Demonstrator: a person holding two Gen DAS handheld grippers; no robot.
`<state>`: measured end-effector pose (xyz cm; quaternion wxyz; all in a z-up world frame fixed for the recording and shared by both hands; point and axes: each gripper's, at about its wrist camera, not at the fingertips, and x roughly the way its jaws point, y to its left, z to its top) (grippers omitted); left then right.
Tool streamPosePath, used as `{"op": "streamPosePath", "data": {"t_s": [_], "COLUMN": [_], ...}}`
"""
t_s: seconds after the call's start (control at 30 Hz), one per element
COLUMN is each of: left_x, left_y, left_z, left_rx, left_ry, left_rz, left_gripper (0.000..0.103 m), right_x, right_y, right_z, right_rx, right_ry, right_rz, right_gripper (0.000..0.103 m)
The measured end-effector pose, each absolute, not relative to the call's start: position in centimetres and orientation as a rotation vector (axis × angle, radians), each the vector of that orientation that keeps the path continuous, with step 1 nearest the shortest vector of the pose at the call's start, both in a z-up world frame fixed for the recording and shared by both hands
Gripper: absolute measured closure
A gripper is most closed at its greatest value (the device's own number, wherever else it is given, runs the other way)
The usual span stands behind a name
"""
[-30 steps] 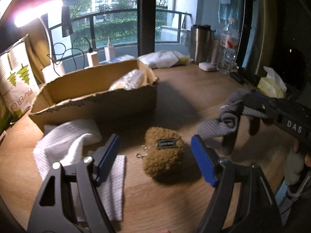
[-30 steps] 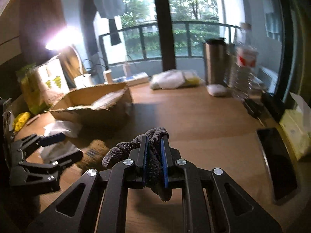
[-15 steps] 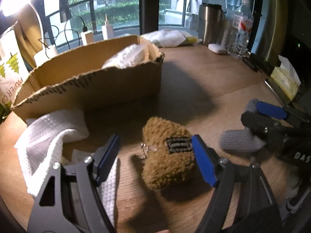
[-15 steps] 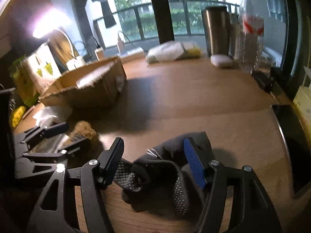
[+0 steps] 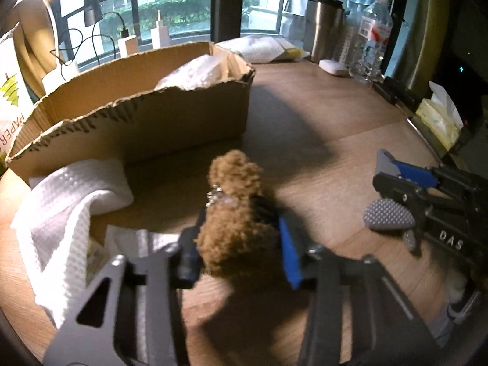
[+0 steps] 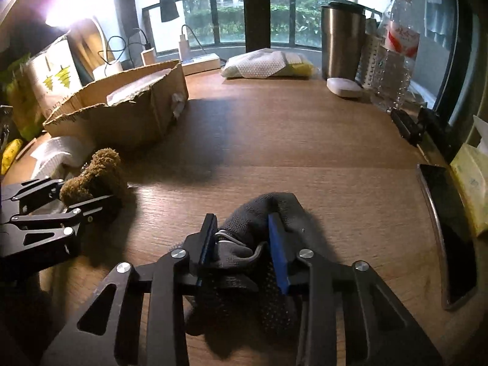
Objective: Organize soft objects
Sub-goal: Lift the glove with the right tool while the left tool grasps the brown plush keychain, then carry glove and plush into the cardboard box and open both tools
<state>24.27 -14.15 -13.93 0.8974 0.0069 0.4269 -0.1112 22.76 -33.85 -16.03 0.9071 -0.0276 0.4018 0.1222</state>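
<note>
A brown fuzzy plush pouch [image 5: 236, 213] with a metal keyring lies on the wooden table; my left gripper [image 5: 239, 244] is shut on it. It also shows in the right wrist view [image 6: 97, 174], held by the left gripper [image 6: 73, 201]. A grey dotted work glove [image 6: 262, 244] lies on the table, and my right gripper [image 6: 244, 244] has its blue pads closed against it. In the left wrist view the right gripper [image 5: 396, 189] is at the right, with glove fingertips [image 5: 387, 213] sticking out. A cardboard box [image 5: 137, 122] holding a white cloth stands behind the pouch.
A white waffle towel [image 5: 61, 201] lies left of the pouch. A steel tumbler [image 6: 341, 39], water bottle [image 6: 393, 58], white soap-like block [image 6: 344, 87] and a cloth pile [image 6: 265, 64] line the back. A dark tray [image 6: 448, 228] and tissues sit at the right edge.
My left gripper has moved forward and closed on the plush pouch. My right gripper set the glove on the table, opened, and has now closed on it again.
</note>
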Motion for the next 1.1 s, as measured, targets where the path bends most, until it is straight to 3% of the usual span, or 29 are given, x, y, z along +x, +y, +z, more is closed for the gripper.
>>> {"op": "streamPosePath", "data": {"t_s": [1.1], "left_x": [20.0], "left_y": [-2.3], "left_z": [-6.0], "left_rx": [-0.122], "left_ry": [0.655], "left_rz": [-0.158], "left_gripper": [0.068], "right_x": [21.5], "right_y": [-25.3], "right_z": [-8.1], "right_rx": [-0.079], "right_ry": [0.645], "right_rz": [0.439], "right_gripper": [0.071]}}
